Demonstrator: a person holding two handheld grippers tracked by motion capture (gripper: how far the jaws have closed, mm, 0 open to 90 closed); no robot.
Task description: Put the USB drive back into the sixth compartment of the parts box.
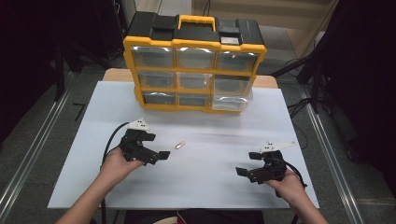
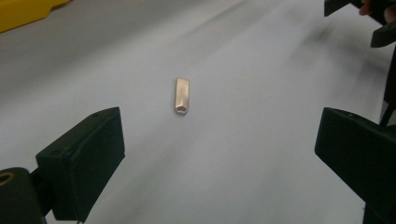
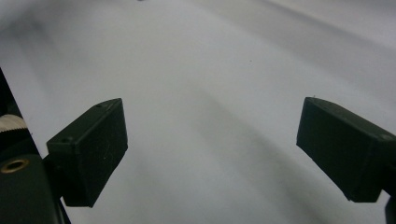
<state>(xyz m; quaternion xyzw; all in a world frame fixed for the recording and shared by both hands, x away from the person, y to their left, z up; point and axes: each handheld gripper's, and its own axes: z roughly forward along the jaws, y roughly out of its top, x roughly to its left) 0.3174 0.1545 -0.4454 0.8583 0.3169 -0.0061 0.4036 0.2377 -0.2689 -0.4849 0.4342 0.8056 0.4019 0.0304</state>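
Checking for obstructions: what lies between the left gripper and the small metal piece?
Bare white table lies between the left gripper and the small metal piece, in the left gripper view.

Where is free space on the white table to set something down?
Free: the wide strip between the left gripper and right gripper, past the small silvery metal piece, on the white table. Crowded: the far edge under the yellow-and-black drawer organizer.

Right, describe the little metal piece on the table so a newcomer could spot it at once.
Start at the yellow-and-black drawer organizer standing at the far edge of the white table. Come toward the person: the small metal piece lies alone on the bare white surface, just ahead of the open left gripper. It is a flat, pale, shiny oblong, the one loose item there.
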